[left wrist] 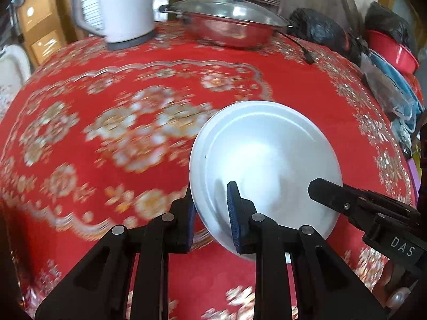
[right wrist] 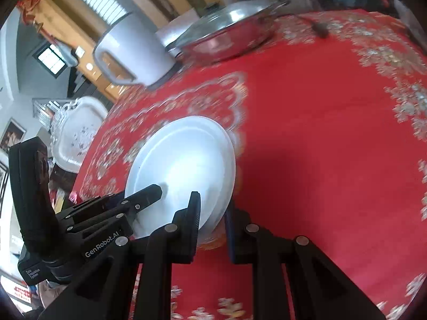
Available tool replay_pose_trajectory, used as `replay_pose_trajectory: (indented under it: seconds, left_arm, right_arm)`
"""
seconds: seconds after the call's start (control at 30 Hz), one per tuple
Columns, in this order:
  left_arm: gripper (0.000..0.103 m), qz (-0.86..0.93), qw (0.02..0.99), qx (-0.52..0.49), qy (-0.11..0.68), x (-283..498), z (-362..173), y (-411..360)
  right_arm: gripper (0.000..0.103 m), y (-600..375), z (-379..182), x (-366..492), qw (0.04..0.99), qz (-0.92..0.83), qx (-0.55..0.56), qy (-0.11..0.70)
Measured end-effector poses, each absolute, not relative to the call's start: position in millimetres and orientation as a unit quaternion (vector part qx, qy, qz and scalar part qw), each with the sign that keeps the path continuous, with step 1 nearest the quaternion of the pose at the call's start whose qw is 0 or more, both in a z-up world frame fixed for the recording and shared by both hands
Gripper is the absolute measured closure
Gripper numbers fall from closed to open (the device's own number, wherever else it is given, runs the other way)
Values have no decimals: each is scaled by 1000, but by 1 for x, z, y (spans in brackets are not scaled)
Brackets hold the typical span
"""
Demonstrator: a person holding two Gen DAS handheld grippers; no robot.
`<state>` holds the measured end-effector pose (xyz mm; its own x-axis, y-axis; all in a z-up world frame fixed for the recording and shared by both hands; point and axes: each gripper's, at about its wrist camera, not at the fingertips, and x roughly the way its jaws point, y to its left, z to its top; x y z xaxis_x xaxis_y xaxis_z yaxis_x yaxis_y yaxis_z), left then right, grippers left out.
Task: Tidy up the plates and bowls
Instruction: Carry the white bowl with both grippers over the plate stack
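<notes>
A stack of white plates (left wrist: 267,160) is held tilted above the red tablecloth. My left gripper (left wrist: 213,213) is shut on its near-left rim, one blue pad on top and one beneath. My right gripper (right wrist: 213,213) is shut on the opposite rim of the same stack (right wrist: 184,168), where two plate edges show. Each gripper appears in the other's view: the right one (left wrist: 333,194) at the stack's right edge, the left one (right wrist: 144,194) at its left edge.
A white electric kettle (left wrist: 120,8) and a lidded steel pan (left wrist: 229,24) stand at the table's far side, with a black cord plug (left wrist: 309,58) nearby. Black bags and red basins (left wrist: 395,48) crowd the right edge. A white ornate chair (right wrist: 77,130) stands beyond the table.
</notes>
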<state>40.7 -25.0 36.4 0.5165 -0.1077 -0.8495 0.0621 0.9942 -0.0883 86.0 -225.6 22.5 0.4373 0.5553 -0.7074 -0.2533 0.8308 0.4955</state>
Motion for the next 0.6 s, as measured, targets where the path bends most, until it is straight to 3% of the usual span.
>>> replay_pose_trajectory:
  seconds: [0.6]
  left_arm:
    - [81, 11, 886, -45, 462, -14, 48, 52]
  right_arm:
    - [87, -141, 29, 59, 816, 301, 115, 481]
